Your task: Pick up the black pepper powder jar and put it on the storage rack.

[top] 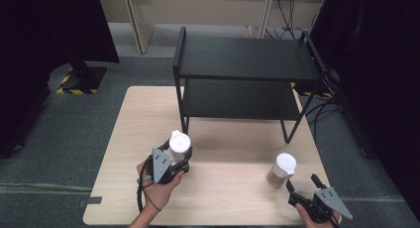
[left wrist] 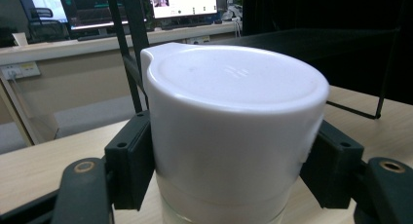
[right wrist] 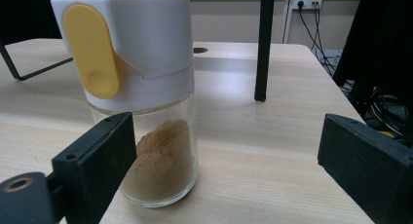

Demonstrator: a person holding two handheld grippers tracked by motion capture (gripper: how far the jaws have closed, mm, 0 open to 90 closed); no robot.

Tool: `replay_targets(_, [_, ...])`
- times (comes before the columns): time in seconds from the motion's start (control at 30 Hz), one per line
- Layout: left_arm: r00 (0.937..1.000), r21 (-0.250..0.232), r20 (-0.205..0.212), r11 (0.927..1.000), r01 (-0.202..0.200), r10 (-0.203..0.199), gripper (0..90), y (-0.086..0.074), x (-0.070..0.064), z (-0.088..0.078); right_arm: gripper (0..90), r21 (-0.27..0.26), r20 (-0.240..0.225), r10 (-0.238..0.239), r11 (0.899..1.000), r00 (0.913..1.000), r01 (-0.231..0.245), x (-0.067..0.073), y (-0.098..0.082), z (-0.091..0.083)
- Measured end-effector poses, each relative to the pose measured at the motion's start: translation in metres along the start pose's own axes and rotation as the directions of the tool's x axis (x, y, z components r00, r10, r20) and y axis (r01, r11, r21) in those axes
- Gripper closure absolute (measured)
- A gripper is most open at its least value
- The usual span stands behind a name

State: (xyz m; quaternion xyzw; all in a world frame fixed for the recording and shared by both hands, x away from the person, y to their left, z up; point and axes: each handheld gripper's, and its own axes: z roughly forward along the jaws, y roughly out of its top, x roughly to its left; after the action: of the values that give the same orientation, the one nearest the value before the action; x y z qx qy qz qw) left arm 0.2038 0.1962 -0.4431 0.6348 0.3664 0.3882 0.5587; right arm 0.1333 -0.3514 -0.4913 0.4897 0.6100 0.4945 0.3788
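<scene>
A white-capped jar [top: 179, 144] [left wrist: 234, 136] sits between the jaws of my left gripper [top: 177, 156] [left wrist: 234, 170], which is shut on its cap at the table's front left; both black pads [left wrist: 129, 160] press its sides. At the front right stands a second glass jar [top: 283, 170] [right wrist: 146, 102] holding brown powder, with a white cap and a yellow tab. My right gripper [top: 302, 186] [right wrist: 234, 170] stands open just in front of it; the jar is near the left pad [right wrist: 97, 160], partly ahead of the jaws.
A black two-tier metal shelf [top: 245, 59] stands on the far half of the wooden table [top: 228, 198]. One of its thin legs [right wrist: 263, 44] comes down behind the powder jar. Dark curtains flank the table, and cables lie on the floor at right.
</scene>
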Motion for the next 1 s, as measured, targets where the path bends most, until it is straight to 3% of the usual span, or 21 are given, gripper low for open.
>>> replay_targets(1.0, [0.9999,-0.121,0.005,0.9926,-0.015,0.016,30.0,0.045,0.0,0.007,7.4,-0.002,0.001,0.003,1.0,1.0,-0.003,0.0,0.0,0.0])
